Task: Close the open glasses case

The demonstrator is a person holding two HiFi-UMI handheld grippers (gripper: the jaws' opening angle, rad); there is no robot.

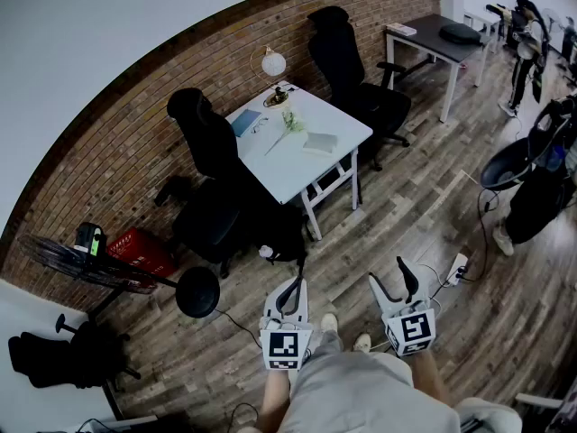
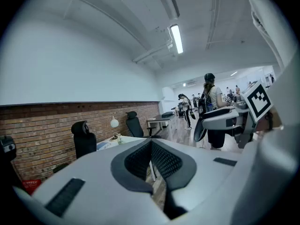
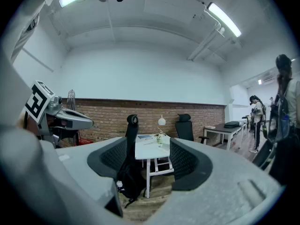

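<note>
A pale open glasses case (image 1: 320, 142) lies near the right side of the white table (image 1: 287, 174), far ahead of me. A pair of glasses (image 1: 260, 126), a blue notebook (image 1: 243, 123) and a small plant (image 1: 290, 121) share the tabletop. Both grippers hang low over the wooden floor, well short of the table. My left gripper (image 1: 297, 285) (image 2: 151, 143) is shut with nothing in it, its pads meeting at the tips. My right gripper (image 1: 389, 273) (image 3: 149, 146) is open and empty; the table (image 3: 151, 150) shows between its jaws.
Black office chairs (image 1: 215, 183) (image 1: 353, 70) stand at the table's left and far side. A round lamp (image 1: 273, 62) sits at its back. A red basket (image 1: 141, 252) and a fan (image 1: 77, 264) are left; a power strip (image 1: 457, 267) lies right. A person (image 1: 523, 57) stands beyond a second desk (image 1: 439, 39).
</note>
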